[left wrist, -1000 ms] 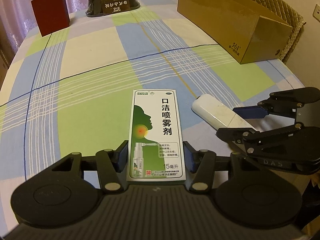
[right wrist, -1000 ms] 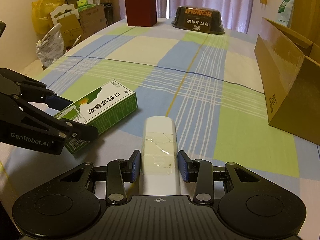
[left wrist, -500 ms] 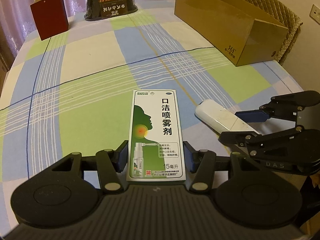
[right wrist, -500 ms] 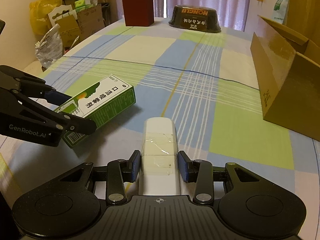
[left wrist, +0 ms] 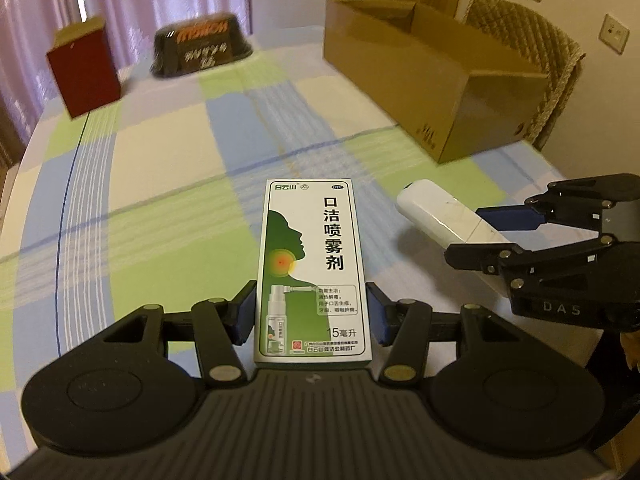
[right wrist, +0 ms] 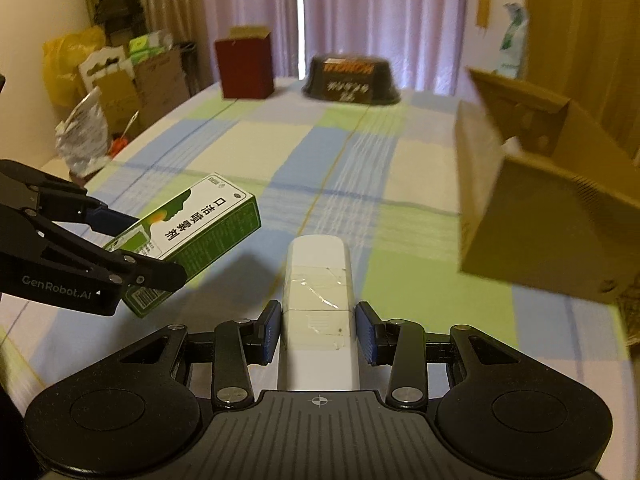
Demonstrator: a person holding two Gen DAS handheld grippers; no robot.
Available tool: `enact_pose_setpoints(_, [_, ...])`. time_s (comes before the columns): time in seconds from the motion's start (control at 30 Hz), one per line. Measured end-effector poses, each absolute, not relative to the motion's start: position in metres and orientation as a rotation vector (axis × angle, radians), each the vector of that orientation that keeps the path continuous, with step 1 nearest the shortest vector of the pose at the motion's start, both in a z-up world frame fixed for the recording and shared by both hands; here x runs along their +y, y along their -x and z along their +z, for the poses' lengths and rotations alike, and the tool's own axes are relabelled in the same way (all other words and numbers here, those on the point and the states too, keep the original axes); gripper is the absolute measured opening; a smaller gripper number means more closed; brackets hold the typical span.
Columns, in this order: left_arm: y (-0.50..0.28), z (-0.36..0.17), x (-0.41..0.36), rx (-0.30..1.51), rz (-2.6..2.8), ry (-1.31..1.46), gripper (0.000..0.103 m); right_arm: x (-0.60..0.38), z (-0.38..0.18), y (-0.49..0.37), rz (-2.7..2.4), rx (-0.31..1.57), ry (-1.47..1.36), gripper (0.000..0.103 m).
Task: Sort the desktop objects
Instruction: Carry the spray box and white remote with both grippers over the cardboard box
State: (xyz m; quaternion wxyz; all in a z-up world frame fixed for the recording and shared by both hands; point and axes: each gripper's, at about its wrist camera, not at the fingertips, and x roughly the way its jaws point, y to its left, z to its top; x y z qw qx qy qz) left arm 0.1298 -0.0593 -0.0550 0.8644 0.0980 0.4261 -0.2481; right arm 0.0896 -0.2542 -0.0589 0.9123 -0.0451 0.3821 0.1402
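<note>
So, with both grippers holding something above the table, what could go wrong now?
1. The green-and-white medicine carton and the white taped device are close together; they might collide.
2. Each is pinched only at its rear end, so either may tilt or slip.
3. The white device could clip the brown cardboard box wall.

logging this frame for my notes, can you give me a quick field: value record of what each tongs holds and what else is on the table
left tongs: left tongs shut on the green and white spray box, lifted off the cloth
right tongs: right tongs shut on the white taped case, also lifted
table cover: checked tablecloth
open container: cardboard box, on the right side
far end: red box and black package, apart from each other
motion: background blurred in both views
</note>
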Motion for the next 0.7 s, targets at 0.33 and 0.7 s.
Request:
enact_pose_setpoints(0.33, [-0.154,0.004,-0.126,0.767,-0.62,-0.215,0.05,-0.307,0.007,-0.107,0.187,0.66,0.085,0.039])
enact_pose_setpoints(0.7, [-0.187,0.042,-0.201,0.69,-0.693,-0.236,0.05,-0.368,0.047,-0.135,0.107,0.581,0.08,0.039])
